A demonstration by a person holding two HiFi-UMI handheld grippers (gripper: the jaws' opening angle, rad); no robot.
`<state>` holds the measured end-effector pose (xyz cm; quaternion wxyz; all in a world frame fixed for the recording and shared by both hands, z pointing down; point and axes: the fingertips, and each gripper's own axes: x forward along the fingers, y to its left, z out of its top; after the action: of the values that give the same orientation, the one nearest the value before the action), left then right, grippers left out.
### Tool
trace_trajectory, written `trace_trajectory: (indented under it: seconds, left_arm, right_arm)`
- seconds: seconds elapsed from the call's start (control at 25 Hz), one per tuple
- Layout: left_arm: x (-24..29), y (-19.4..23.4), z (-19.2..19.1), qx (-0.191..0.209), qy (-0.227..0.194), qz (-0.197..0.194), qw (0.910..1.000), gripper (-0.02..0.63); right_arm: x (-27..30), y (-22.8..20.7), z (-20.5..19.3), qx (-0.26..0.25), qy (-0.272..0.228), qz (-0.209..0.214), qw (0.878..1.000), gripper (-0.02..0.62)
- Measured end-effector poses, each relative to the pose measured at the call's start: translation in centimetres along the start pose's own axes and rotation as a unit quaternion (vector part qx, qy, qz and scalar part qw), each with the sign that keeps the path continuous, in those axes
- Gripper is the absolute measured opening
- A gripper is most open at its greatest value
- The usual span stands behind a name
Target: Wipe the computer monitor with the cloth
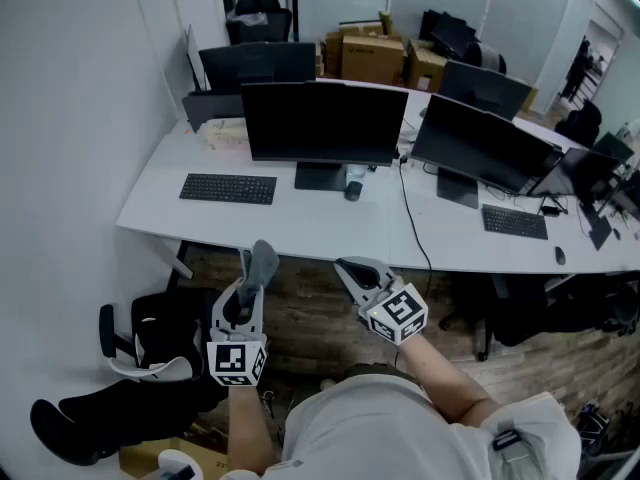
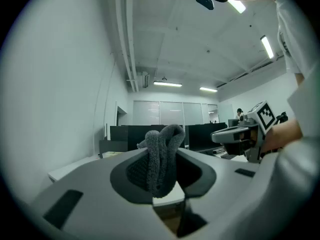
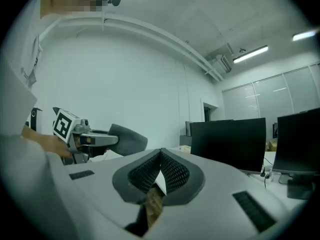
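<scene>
cloth's in hand, screen not touched yet

left gripper (image 1: 248, 280) is clamped on the grey fuzzy folded cloth (image 2: 161, 154), which pokes up out of its jaws. right gripper (image 3: 159, 166), at its 3 o'clock, is pinched closed on nothing. both hang short of the long white desk (image 1: 300, 223). i'd call this the approach: next, carry the cloth out toward 12 o'clock and lay it flat on the wide black computer monitor (image 1: 323, 121).

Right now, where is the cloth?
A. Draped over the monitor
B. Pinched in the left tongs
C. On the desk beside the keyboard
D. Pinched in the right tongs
B: the left gripper view shows the grey cloth pinched between the left tongs, while the right tongs are closed with nothing between them.
</scene>
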<state>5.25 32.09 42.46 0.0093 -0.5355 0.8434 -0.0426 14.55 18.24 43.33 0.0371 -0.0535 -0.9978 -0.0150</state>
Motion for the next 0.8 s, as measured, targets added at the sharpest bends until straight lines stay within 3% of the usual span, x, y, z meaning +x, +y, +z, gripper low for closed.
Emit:
trace_trajectory:
  seconds: [0.4,0.8]
  left_arm:
    - [0.0,3.9,-1.6,-0.022,0.005,0.02,0.9995,0.103]
    - [5.3,6.4,-4.9,-0.031,0.035,0.027,0.9986,0.103]
  right_arm:
    - [2.8,0.2,0.1,0.006,0.003,0.005,1.0,0.009]
    - [7.0,-5.3,-3.4,0.038,0.024,-0.013,0.999,0.009]
